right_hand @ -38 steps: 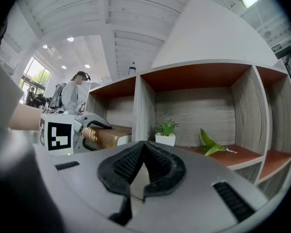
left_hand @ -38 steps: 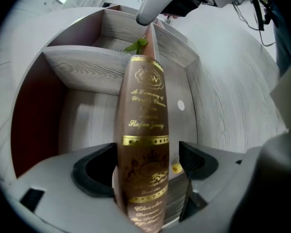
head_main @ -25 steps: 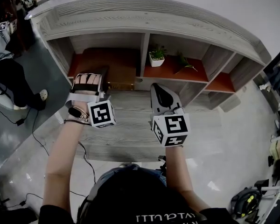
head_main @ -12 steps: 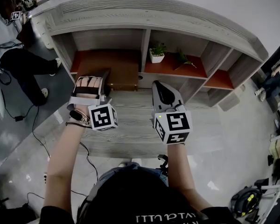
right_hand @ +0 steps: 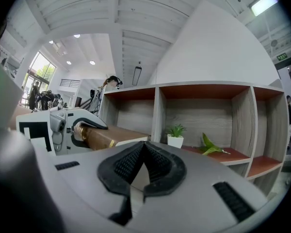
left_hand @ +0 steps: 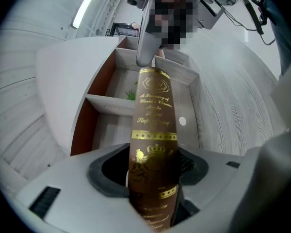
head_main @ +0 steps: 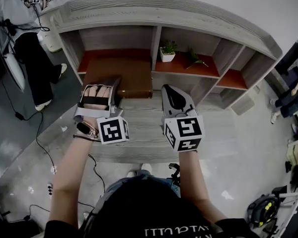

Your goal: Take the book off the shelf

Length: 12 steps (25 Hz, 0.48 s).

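A brown book (head_main: 123,74) with gold print lies flat, half out of the left compartment of the grey wooden shelf (head_main: 154,39). My left gripper (head_main: 115,89) grips its near edge. In the left gripper view the book's spine (left_hand: 153,130) fills the gap of the left gripper (left_hand: 153,166), and the jaws are closing on it. My right gripper (head_main: 170,94) hovers to the book's right in front of the shelf, shut with nothing in it. The right gripper (right_hand: 144,155) sees the book (right_hand: 111,136) at its left.
A small potted plant (head_main: 167,51) and a green sprig (head_main: 195,61) sit in the middle compartment; both also show as plant (right_hand: 175,135) and sprig (right_hand: 211,144). A person (head_main: 25,33) stands at the far left. A cable (head_main: 39,143) runs over the floor.
The left gripper has drawn back towards me and the book has slid out of the left compartment with it. The right gripper has hardly moved. A person has walked in at top left.
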### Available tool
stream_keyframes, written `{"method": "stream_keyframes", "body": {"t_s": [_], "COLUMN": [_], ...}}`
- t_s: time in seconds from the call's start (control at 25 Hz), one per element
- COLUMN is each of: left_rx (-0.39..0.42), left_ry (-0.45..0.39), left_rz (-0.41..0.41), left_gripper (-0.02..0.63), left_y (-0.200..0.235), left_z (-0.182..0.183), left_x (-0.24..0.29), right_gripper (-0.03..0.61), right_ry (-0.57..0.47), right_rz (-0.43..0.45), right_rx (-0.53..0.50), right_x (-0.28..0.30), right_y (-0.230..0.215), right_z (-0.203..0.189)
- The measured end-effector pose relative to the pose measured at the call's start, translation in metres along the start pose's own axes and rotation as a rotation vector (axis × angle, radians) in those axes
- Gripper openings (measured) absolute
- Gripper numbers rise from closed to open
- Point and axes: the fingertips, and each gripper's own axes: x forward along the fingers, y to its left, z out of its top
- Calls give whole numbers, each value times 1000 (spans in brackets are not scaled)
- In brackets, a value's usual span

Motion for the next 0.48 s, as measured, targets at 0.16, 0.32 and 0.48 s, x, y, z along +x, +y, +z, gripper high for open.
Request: {"method": "stream_keyframes", "body": {"t_s": [0.16, 0.32, 0.48], "left_rx": [-3, -55, -130], "left_ry": [-17, -18, -25], "left_rz": [11, 16, 38], "left_gripper": [232, 229, 229], "left_y": [0, 4, 14], "left_z": [5, 4, 8], "left_x": [-16, -34, -52], "right_gripper": [9, 11, 11], "right_ry": [0, -2, 1], "right_rz": [-2, -4, -14], "right_rx": [-3, -8, -3], "right_x": [-7, -13, -19], "right_y": [9, 16, 19], "right_z": [0, 1, 0]}}
